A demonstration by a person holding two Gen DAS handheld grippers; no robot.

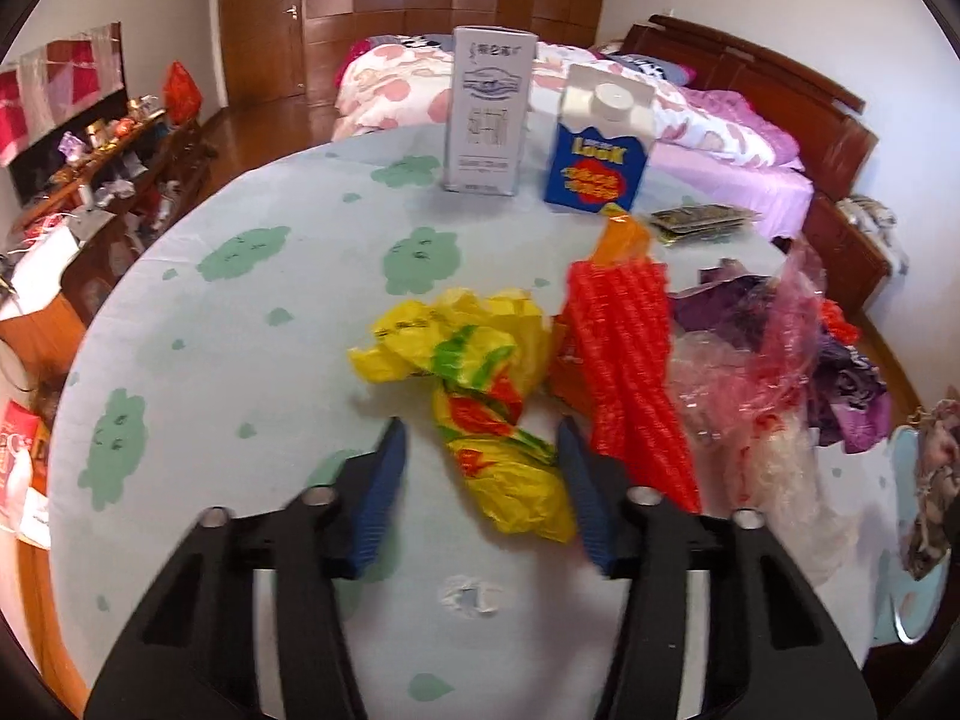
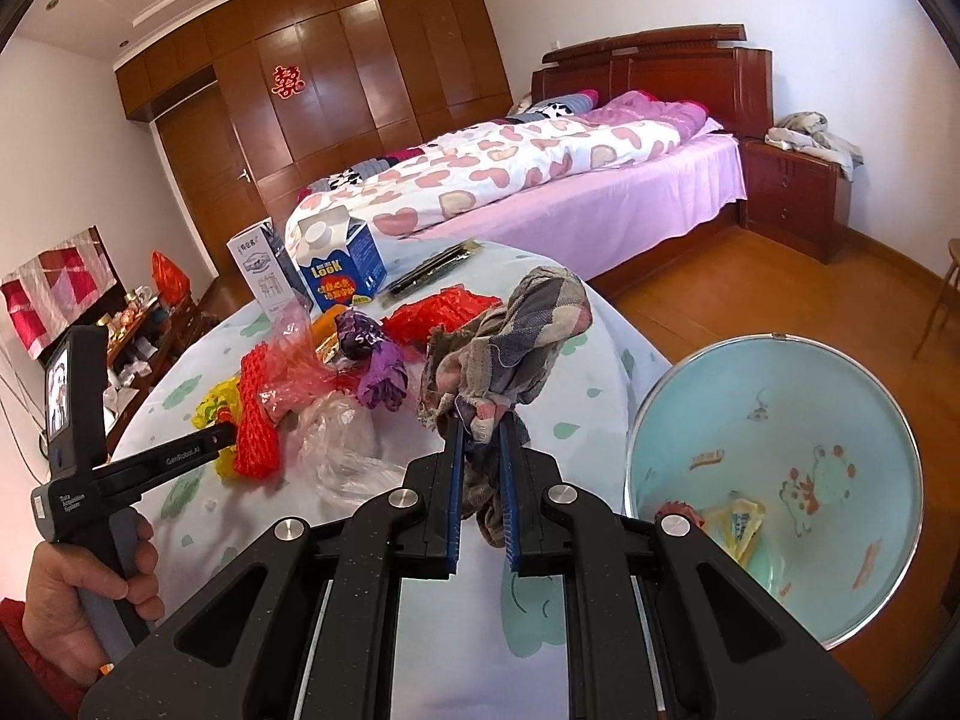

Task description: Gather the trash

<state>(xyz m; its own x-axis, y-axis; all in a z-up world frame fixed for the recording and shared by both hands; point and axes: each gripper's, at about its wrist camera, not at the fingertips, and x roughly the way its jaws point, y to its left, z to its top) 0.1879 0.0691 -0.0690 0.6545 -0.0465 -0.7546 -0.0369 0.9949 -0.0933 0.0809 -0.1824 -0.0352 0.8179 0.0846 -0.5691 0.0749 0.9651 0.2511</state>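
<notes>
Right tool around rag

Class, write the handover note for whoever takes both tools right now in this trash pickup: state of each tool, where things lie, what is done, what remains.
Right tool: shut on the checked rag, held above the table edge, left of the trash bin.
Left tool: open, its fingers either side of the yellow plastic bag on the table; not gripped yet.
Done: a few wrappers already lie in the bin.
Left: drop the rag, then take the yellow bag, red foam net, clear and pink plastic and purple wrappers. Two cartons, white and blue, stand at the far edge.
</notes>
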